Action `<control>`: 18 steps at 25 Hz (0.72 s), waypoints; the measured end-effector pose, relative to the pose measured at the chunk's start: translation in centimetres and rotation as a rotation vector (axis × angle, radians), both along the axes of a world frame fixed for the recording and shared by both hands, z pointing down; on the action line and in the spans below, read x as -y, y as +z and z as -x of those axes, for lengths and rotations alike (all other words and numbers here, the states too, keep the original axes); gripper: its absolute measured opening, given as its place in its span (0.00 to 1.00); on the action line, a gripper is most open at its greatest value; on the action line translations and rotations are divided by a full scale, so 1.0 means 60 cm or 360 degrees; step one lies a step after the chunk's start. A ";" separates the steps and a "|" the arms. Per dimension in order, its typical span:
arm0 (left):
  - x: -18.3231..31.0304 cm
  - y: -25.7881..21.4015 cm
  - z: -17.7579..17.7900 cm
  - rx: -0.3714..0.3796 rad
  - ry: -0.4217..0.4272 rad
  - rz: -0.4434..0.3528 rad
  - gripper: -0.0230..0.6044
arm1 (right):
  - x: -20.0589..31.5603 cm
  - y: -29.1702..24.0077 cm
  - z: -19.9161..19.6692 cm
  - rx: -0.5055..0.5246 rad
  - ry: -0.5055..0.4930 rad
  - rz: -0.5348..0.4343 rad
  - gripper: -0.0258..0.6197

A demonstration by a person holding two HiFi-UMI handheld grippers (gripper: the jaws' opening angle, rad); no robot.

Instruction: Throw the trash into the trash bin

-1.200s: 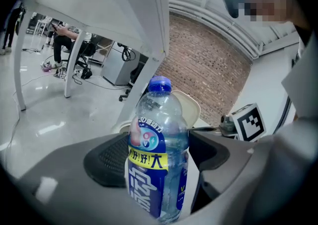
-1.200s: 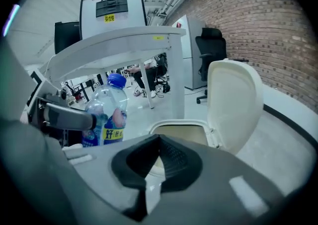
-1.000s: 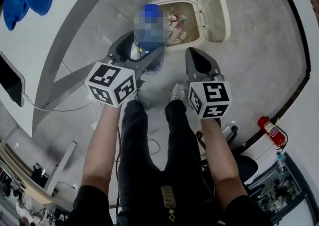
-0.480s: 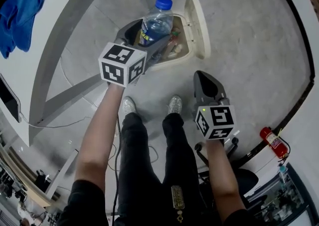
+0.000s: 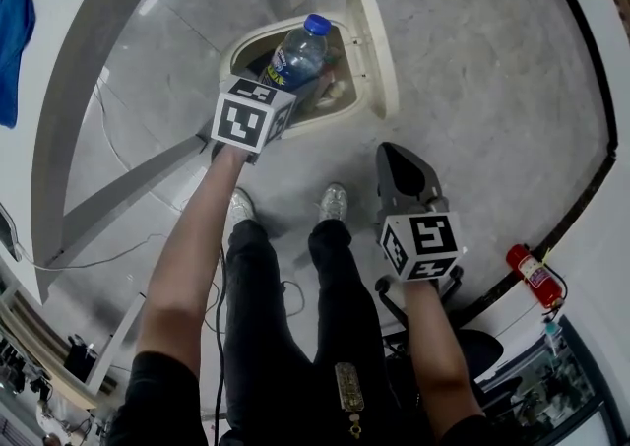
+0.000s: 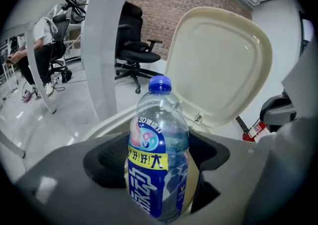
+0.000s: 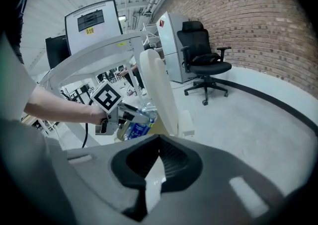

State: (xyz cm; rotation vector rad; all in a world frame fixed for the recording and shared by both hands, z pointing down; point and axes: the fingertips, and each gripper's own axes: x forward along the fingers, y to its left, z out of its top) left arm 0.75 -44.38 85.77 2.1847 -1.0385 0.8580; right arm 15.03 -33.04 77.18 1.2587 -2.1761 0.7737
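Far left: blue cloth [image 5: 12, 40] on white table [image 5: 69, 70].

Left gripper [image 6: 159, 167]: jaws pinching the lower body of a clear plastic bottle with blue cap and blue label [image 6: 160, 119]. In the head view the bottle sits over the open mouth of the cream plastic trash bin [image 5: 239, 40], cap end pointing away from the person. Other trash lies inside the bin.

Cream hinged lid [image 5: 374, 50] stands open, right of the bottle.

Right gripper [image 7: 159, 142]: jaws pressed together at the tips, nothing between them, held apart from the bin.

Far right: red fire extinguisher [image 5: 532, 275] on the floor.
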 end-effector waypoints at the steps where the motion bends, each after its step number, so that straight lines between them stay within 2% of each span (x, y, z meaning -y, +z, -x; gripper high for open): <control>1: -0.002 0.008 0.002 0.0036 0.0006 0.0019 0.66 | 0.001 0.001 0.001 0.0005 0.0000 0.0000 0.04; 6: -0.007 0.028 0.015 0.0163 0.0034 0.0082 0.67 | 0.025 -0.023 0.006 0.0085 -0.0009 -0.0130 0.04; 16: -0.029 0.012 0.035 0.0156 0.0008 0.0087 0.69 | 0.107 -0.111 -0.062 0.0107 0.0158 -0.0435 0.04; 17: -0.034 0.007 0.037 0.0143 0.0004 0.0088 0.68 | 0.120 -0.119 -0.063 0.0106 0.0155 -0.0454 0.04; 18: -0.038 0.000 0.040 0.0126 -0.0009 0.0087 0.61 | 0.133 -0.129 -0.060 0.0112 0.0145 -0.0473 0.04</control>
